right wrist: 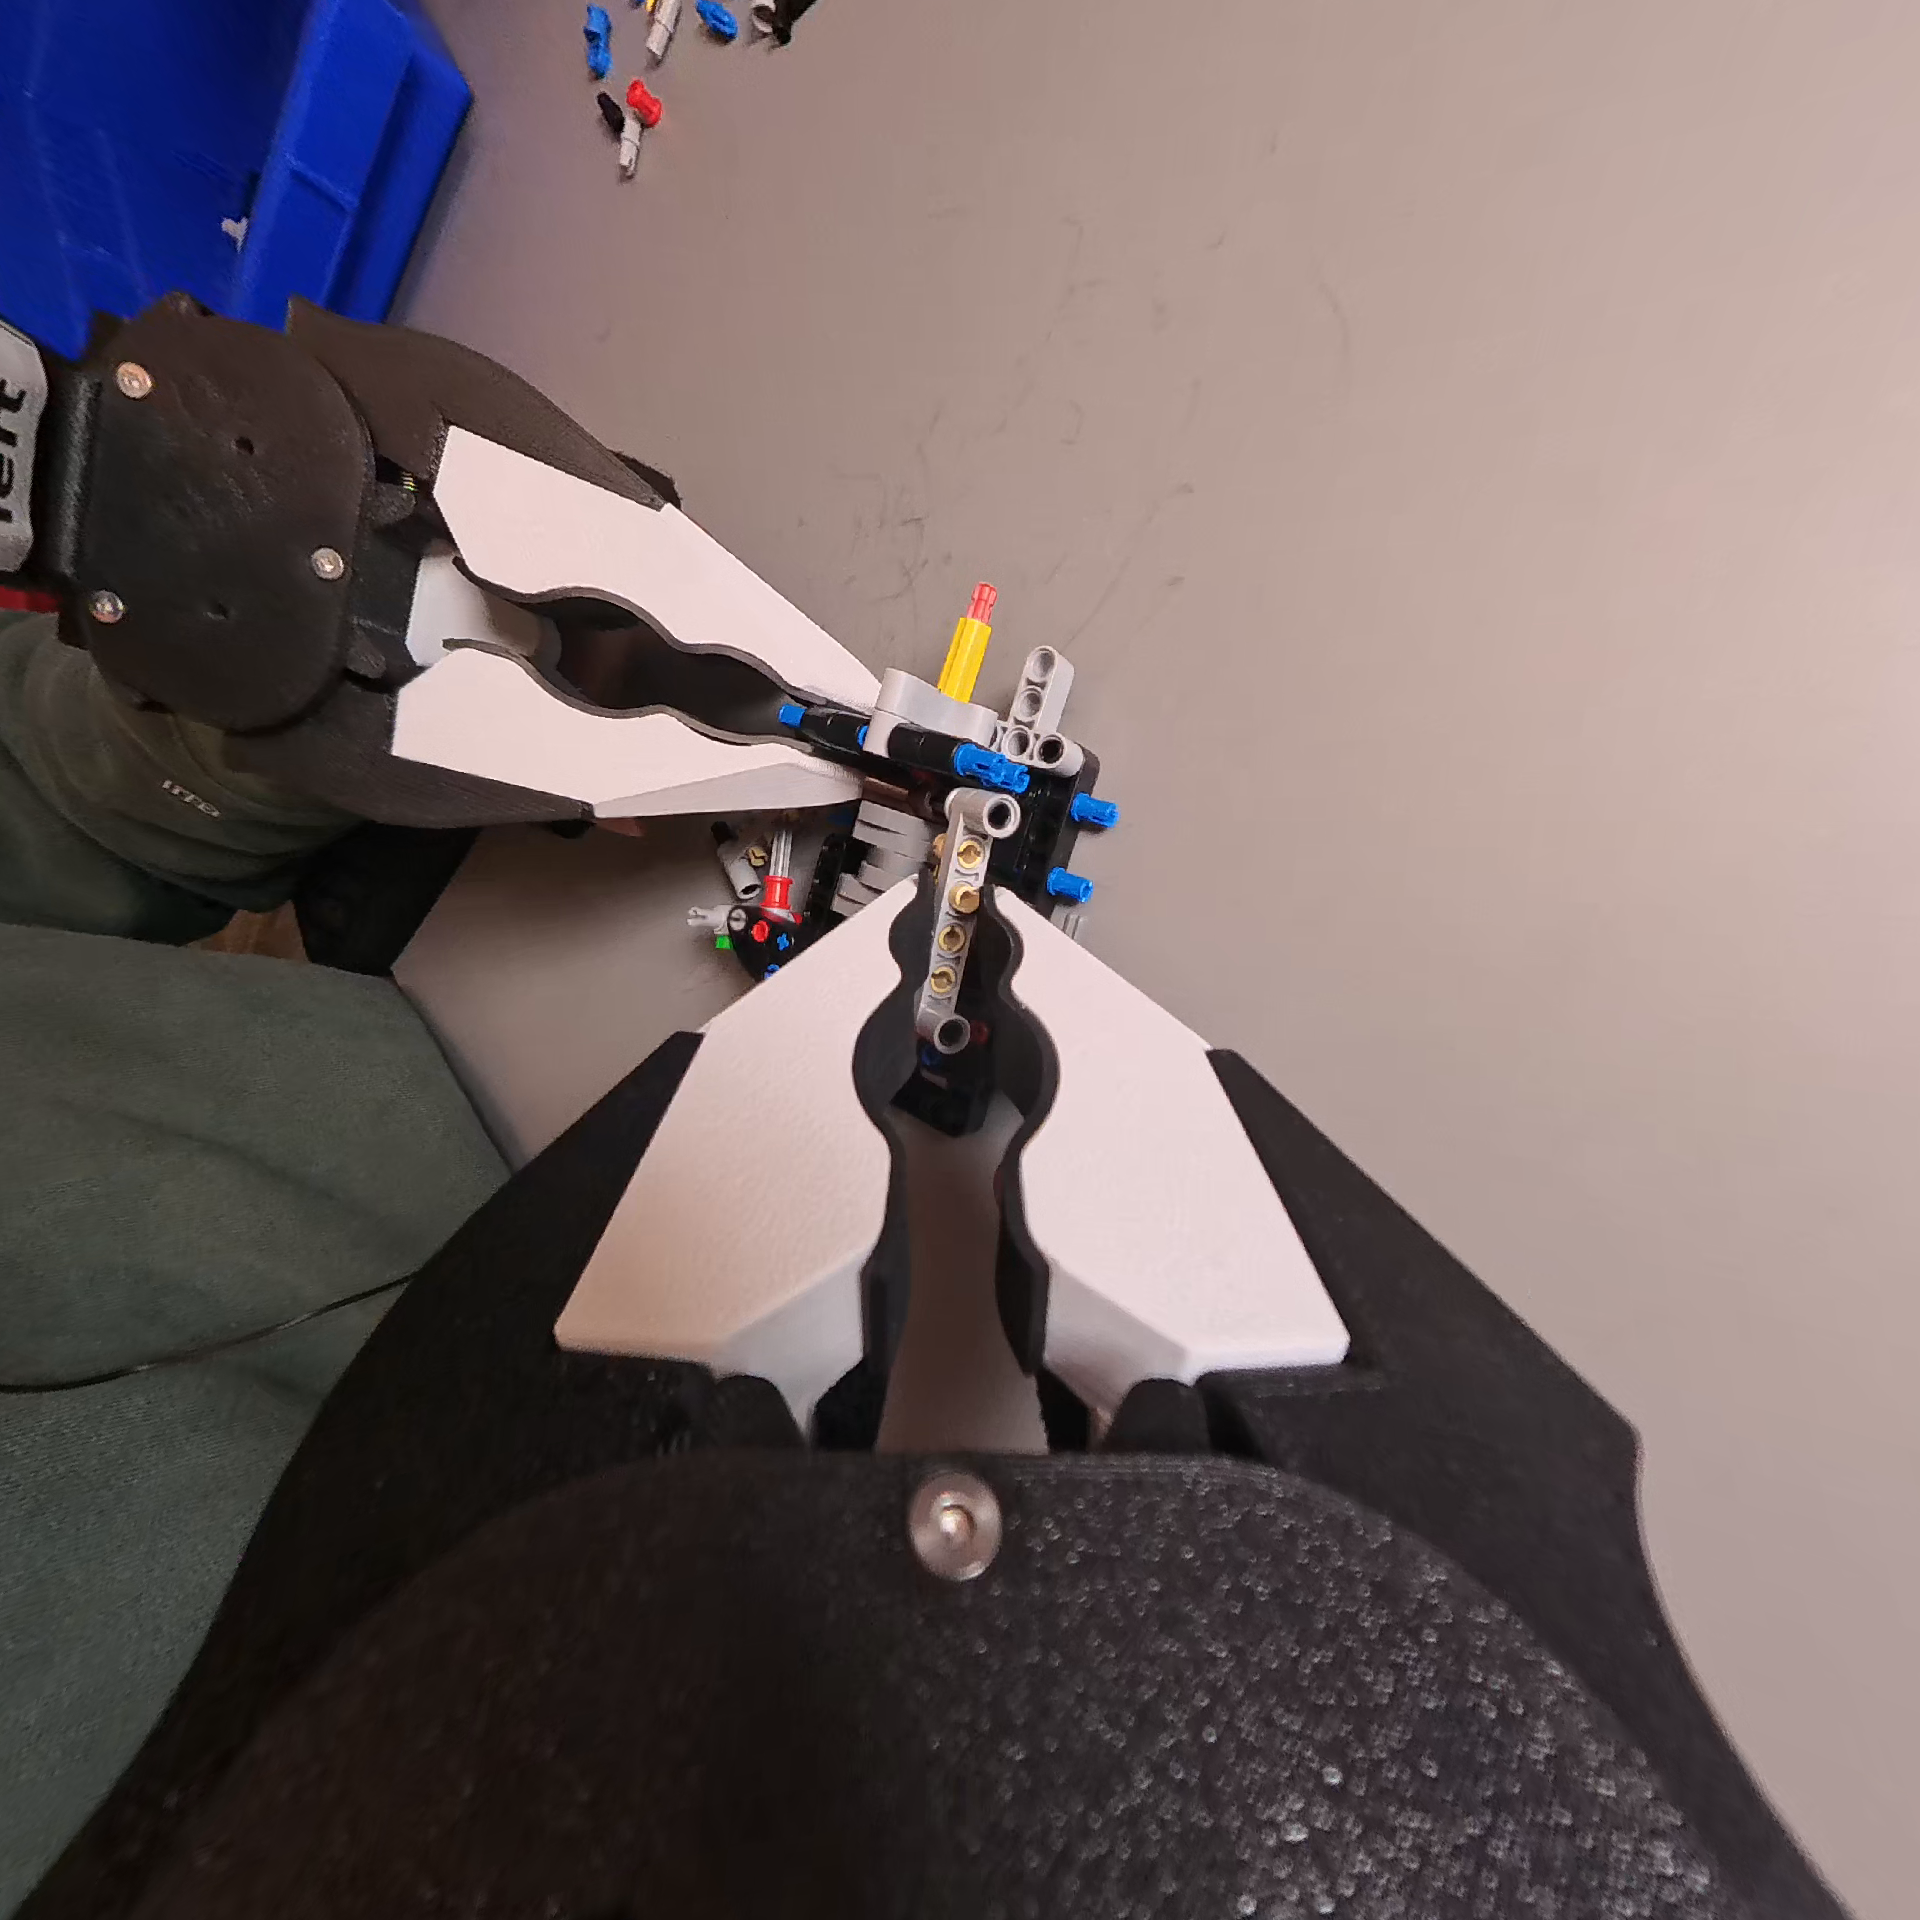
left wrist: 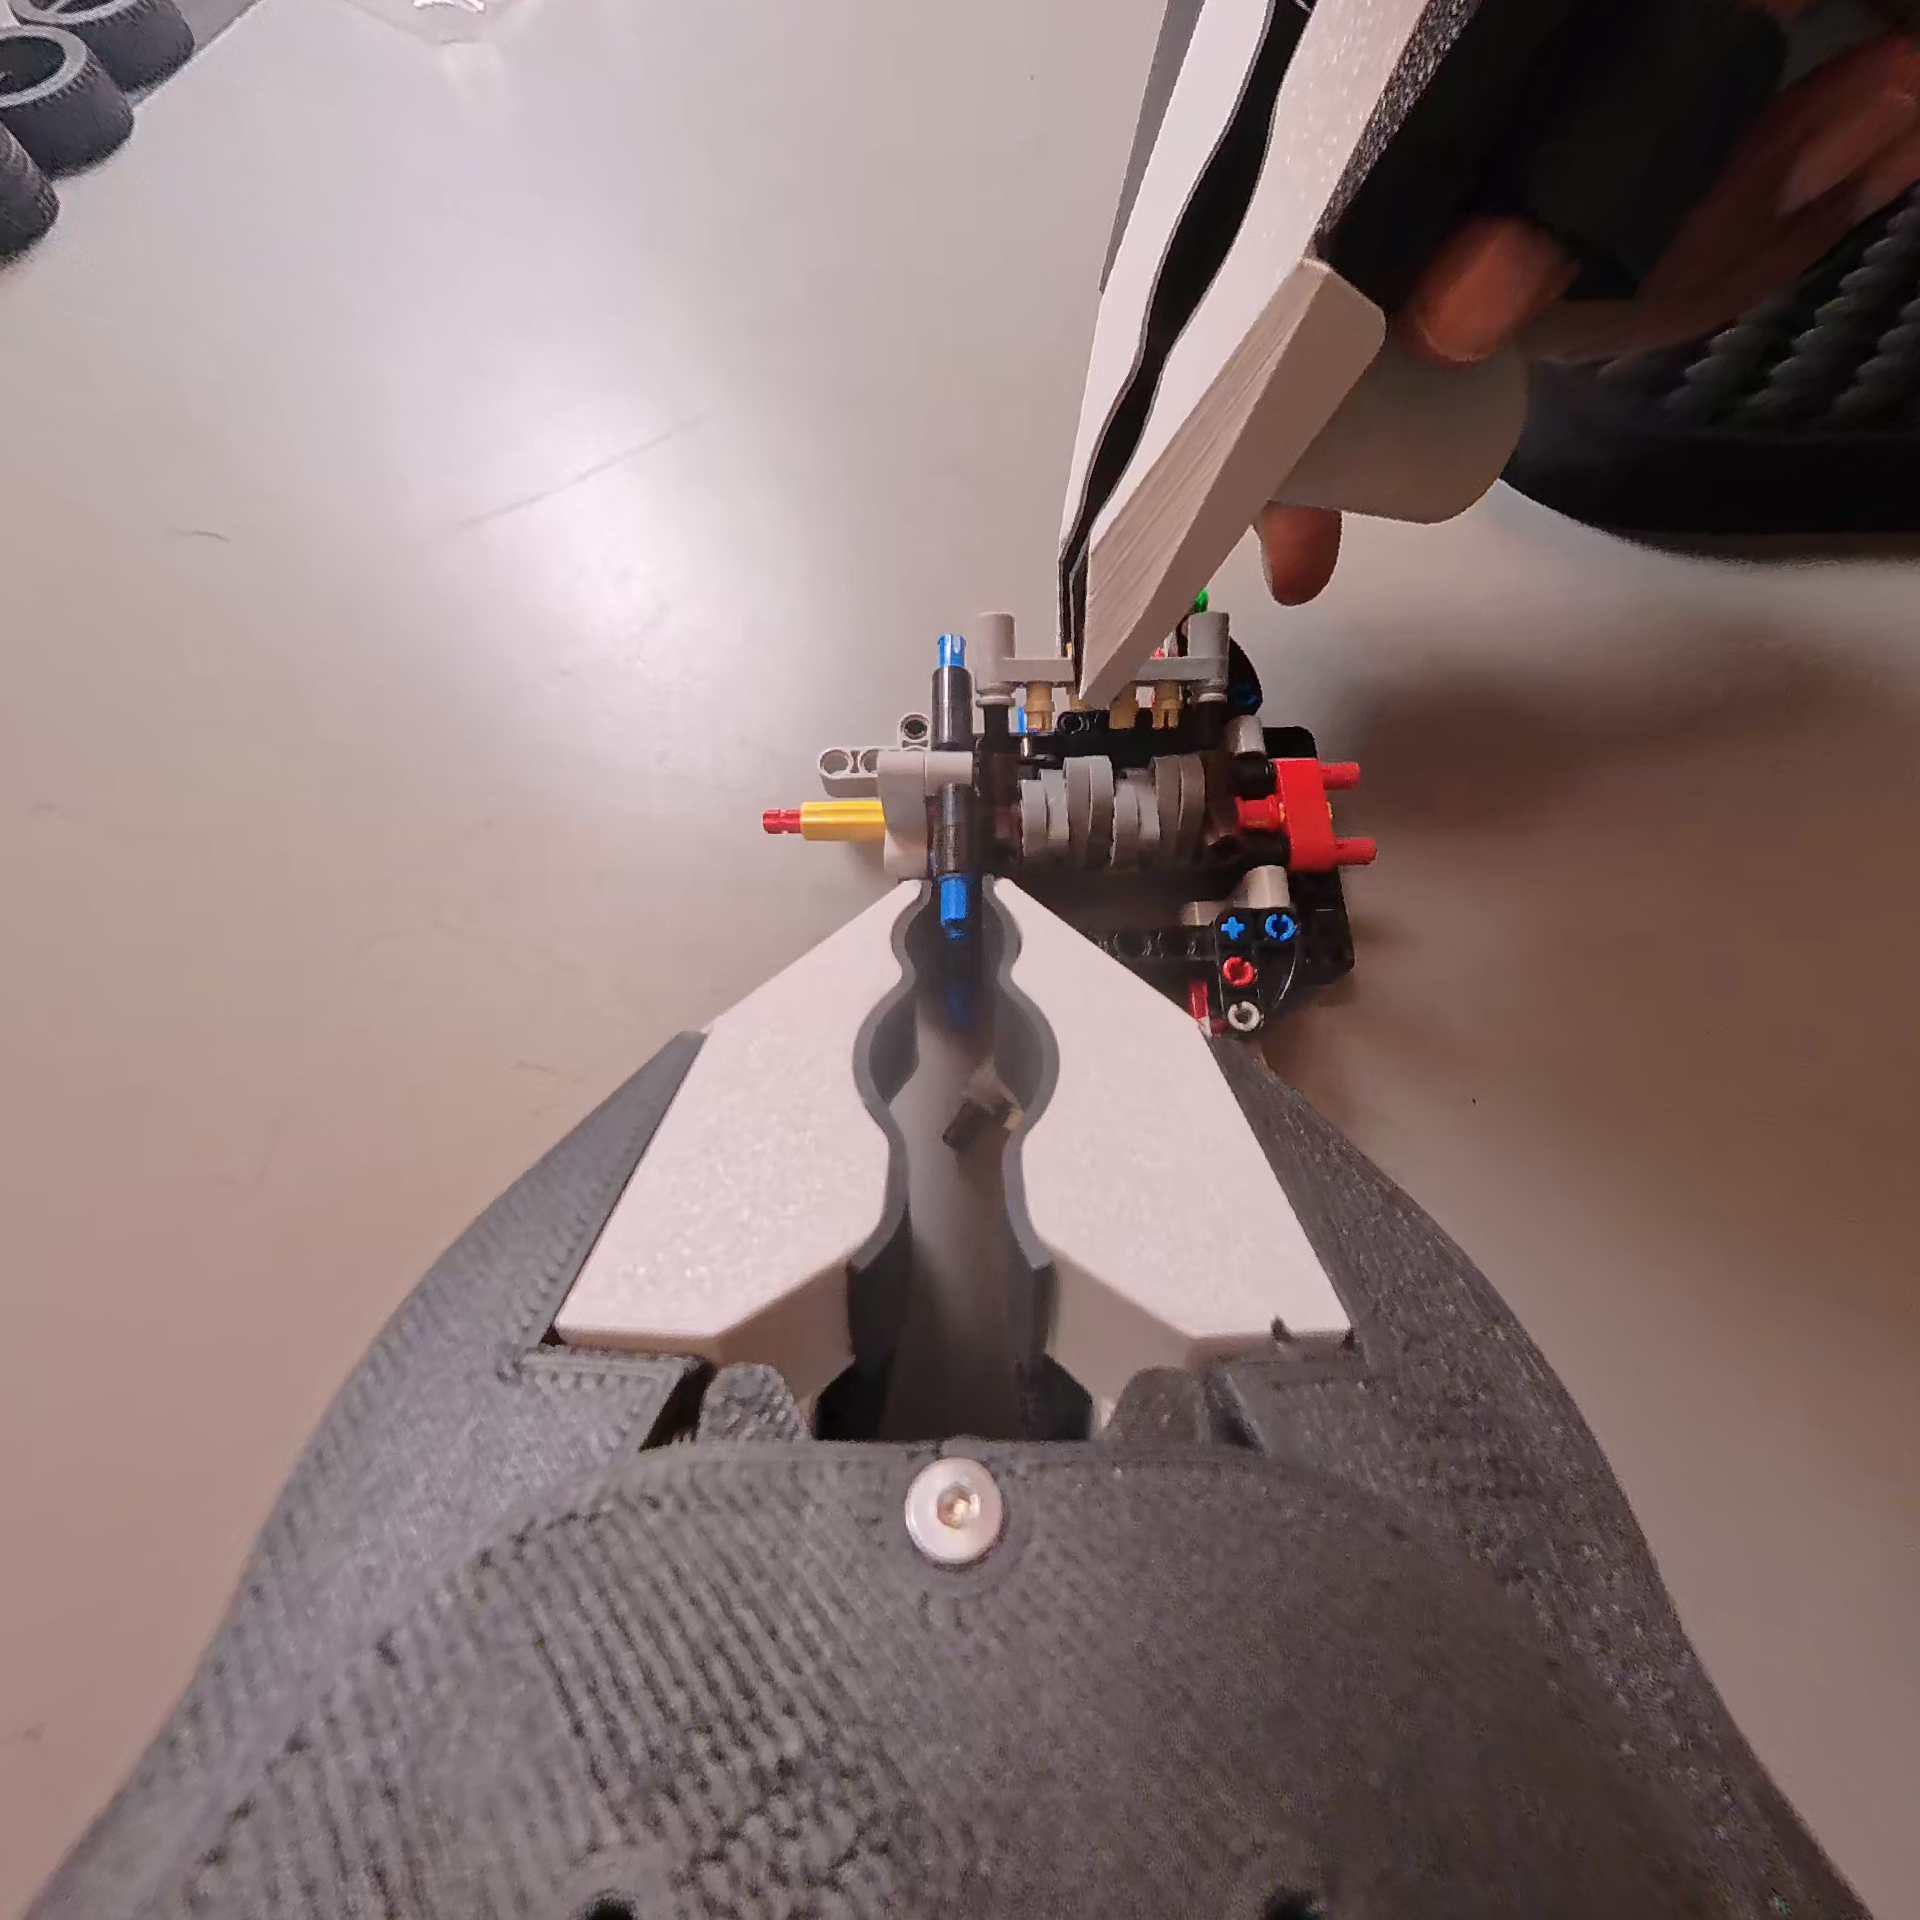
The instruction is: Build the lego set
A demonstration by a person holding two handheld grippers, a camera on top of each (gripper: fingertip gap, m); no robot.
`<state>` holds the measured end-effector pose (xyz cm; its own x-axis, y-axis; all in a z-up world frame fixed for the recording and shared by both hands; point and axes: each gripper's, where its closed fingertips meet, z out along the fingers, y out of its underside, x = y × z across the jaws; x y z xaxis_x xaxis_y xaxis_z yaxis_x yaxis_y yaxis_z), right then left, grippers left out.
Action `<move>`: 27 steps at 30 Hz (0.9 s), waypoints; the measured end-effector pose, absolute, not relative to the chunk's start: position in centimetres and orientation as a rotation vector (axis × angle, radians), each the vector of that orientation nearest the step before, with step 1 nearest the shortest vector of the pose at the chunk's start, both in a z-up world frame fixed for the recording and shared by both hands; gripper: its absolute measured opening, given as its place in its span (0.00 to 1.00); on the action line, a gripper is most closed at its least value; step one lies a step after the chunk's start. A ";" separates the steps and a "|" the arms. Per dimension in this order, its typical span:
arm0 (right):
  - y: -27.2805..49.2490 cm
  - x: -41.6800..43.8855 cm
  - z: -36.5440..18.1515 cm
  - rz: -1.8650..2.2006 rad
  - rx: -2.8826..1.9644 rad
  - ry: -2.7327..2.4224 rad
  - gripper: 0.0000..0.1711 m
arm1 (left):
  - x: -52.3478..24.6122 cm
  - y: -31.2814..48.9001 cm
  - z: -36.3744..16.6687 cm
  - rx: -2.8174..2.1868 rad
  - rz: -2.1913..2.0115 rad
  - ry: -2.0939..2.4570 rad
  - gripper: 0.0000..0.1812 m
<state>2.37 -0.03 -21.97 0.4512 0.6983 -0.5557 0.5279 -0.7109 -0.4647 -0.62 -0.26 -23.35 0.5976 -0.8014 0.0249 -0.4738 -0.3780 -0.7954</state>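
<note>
Lego assembly (left wrist: 1101, 831) sits at the centre of both frames on the beige table (left wrist: 416, 520), pinned from two sides so it cannot slide. Left gripper (left wrist: 954, 894), nearly closed, pinches the black axle with blue ends (left wrist: 952, 810). Right gripper (right wrist: 954, 894) clamps the grey beam with tan pins (right wrist: 958, 914), probably to seat it.

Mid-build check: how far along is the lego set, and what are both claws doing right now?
Done: a compact lego assembly with grey gears and a red connector stands on the table. In hand: the left claw grips its black axle with blue ends, while the right claw is closed on the grey beam with tan pins. Left: loose pieces and tyres remain unused.
</note>
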 end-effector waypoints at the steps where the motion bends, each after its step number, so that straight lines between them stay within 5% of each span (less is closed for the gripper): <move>1: -0.1 2.4 -22.0 1.104 -2.479 -1.064 0.04 | -0.6 -0.2 -23.4 -2.039 -0.527 1.008 0.03; 27: -1.4 2.0 -21.2 1.136 -2.485 -1.141 0.03 | 0.1 -0.2 -23.4 -2.031 -0.484 1.007 0.03</move>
<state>2.01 -1.43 -21.19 0.4133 0.7107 -0.5692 0.5727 -0.6889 -0.4444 0.15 -0.22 -23.39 0.6098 -0.7925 -0.0111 -0.4862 -0.3630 -0.7949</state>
